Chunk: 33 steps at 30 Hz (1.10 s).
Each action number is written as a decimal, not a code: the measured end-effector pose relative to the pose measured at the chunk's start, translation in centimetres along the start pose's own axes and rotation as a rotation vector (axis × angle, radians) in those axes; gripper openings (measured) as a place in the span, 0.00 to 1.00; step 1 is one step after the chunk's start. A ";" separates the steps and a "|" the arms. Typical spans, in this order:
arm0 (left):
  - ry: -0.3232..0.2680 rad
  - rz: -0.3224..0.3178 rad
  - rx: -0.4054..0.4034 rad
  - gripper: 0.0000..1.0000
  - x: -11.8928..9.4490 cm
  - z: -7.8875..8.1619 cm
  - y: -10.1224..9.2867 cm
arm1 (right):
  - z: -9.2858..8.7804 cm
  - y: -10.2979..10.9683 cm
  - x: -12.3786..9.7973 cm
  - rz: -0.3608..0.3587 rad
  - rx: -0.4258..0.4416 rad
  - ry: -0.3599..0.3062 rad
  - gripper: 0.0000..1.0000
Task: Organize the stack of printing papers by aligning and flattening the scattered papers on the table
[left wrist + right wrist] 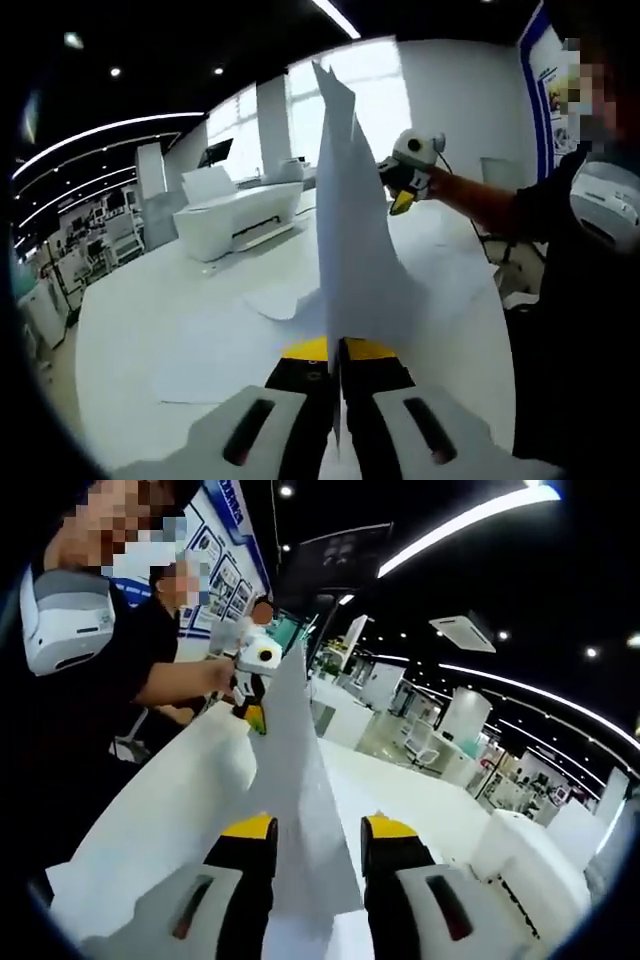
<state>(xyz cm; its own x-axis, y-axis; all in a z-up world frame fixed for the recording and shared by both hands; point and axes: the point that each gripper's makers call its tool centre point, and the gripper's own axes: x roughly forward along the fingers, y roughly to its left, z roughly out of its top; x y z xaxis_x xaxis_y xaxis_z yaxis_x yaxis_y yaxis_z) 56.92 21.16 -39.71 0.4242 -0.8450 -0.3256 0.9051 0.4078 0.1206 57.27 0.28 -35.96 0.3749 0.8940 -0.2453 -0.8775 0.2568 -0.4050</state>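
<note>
A white sheet of paper point(350, 230) stands upright, edge-on, above the white table point(130, 320). My left gripper point(335, 352) is shut on its near edge. My right gripper point(410, 172), held in a person's hand, sits at the sheet's far edge. More loose papers point(230, 350) lie flat and askew under it. In the right gripper view the same sheet point(295, 780) rises between the jaws of my right gripper point(320, 830), which stand apart, the sheet close to the left one. My left gripper point(255, 675) holds the sheet's far end.
A white printer point(240, 215) stands at the back of the table, also seen as a printer point(530, 870) at lower right. A person in dark clothes point(570, 260) stands at the table's right edge. Other people point(170, 590) and posters are behind.
</note>
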 end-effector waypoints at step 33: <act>-0.216 -0.033 -0.059 0.06 -2.1 3.0 -1.1 | 1.3 0.9 -1.2 0.037 0.302 -0.240 0.46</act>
<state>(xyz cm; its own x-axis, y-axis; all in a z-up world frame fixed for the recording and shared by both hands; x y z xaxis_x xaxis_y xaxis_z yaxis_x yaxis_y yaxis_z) 55.13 21.47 -36.34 0.3973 -0.9099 -0.1194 0.9177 0.3933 0.0559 55.63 -0.13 -34.92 0.2919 0.9561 -0.0275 -0.9512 0.2871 -0.1130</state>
